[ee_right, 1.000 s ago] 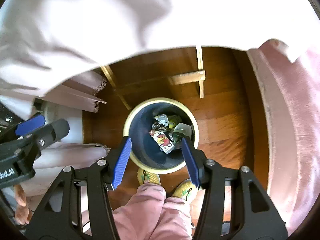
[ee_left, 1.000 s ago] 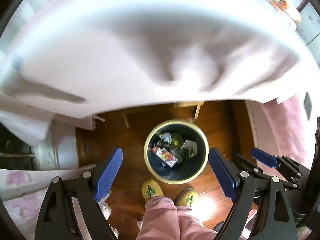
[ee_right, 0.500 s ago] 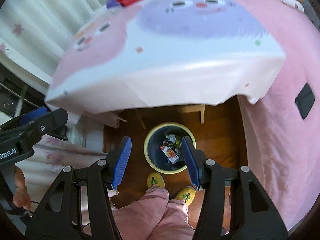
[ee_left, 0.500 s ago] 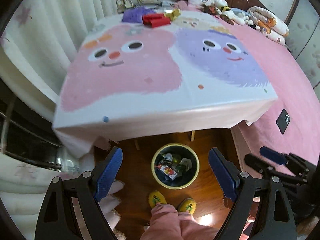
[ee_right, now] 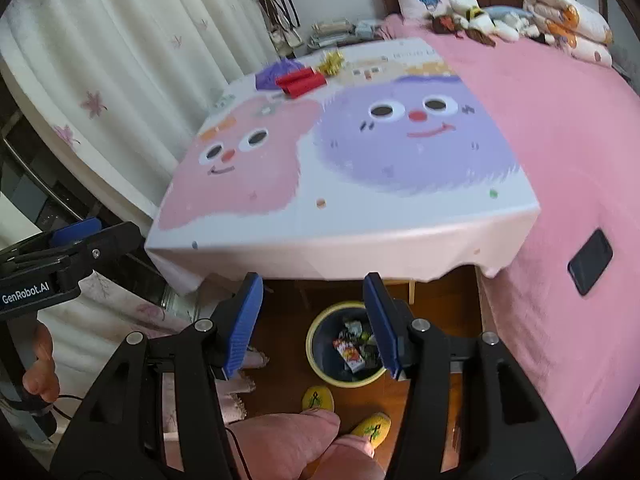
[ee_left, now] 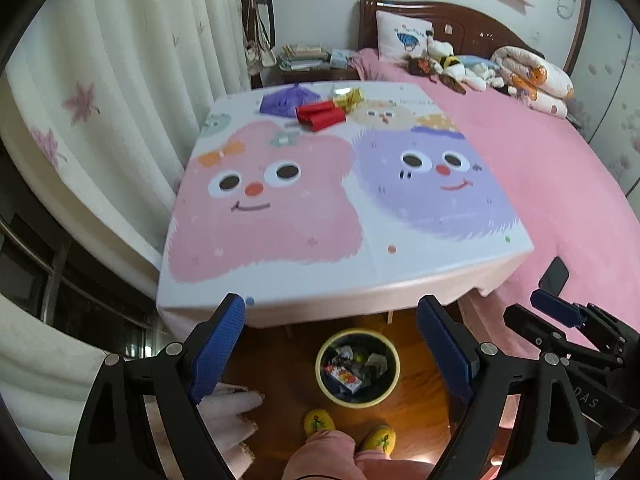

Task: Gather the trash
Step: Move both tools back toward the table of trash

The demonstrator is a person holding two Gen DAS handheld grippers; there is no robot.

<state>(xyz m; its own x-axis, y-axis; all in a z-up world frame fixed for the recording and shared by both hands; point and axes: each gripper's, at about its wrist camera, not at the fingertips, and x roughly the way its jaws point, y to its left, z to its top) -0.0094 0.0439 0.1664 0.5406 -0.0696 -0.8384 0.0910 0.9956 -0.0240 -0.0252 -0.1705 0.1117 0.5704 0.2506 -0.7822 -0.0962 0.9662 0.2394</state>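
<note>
A yellow-rimmed dark trash bin (ee_left: 357, 366) (ee_right: 344, 344) stands on the wooden floor under the table's near edge, with several wrappers inside. On the far end of the cartoon tablecloth (ee_left: 304, 208) (ee_right: 360, 168) lie a red wrapper (ee_left: 320, 116) (ee_right: 301, 81), a gold crumpled wrapper (ee_left: 349, 100) (ee_right: 331, 62) and a purple piece (ee_left: 285, 101) (ee_right: 276, 72). My left gripper (ee_left: 332, 346) is open and empty, high above the bin. My right gripper (ee_right: 314, 326) is open too, with nothing between its fingers, and shows at the right edge of the left wrist view (ee_left: 560, 316).
A pink-covered bed (ee_left: 560, 184) with a black phone (ee_right: 590, 262), pillows and plush toys runs along the table's right side. White curtains (ee_left: 100, 120) hang at the left. The person's pink trouser legs and yellow slippers (ee_left: 320, 424) stand just before the bin.
Both grippers have risen from under the table's edge to well above it. The tabletop and its far wrappers have come into view, and the bin looks smaller. Neither gripper's opening changed.
</note>
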